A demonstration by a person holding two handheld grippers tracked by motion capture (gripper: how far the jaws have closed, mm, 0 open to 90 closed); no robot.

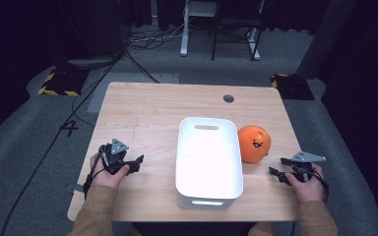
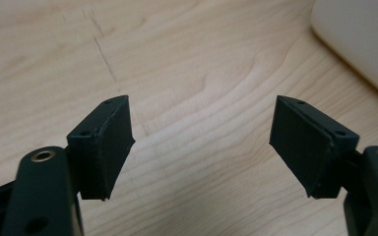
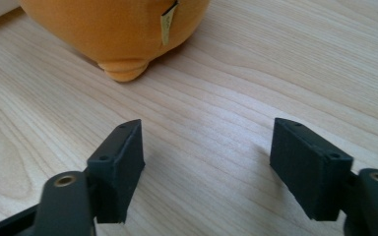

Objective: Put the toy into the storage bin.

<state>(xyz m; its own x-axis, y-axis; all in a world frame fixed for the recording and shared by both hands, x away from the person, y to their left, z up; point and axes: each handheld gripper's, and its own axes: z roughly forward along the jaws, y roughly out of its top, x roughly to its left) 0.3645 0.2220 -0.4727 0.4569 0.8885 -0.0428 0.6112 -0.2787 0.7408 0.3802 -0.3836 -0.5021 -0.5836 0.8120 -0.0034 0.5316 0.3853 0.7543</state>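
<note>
From the high view I counted one wooden table, one white rectangular plastic bin and one round orange plush toy touching the bin's right wall, with the left gripper and right gripper low at either side. In the left gripper view, two matte black pads stood partly apart over bare wood grain, holding nothing, the bin cut off at the corner. In the right gripper view, the pads likewise stood apart and empty, the soft toy just ahead, its top cropped, with a small tag.

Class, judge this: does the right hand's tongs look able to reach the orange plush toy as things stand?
Probably yes. The right tongs stand open, pointing toward the orange plush toy, with bare table between them. The white bin sits beside the toy, not in the way.
</note>
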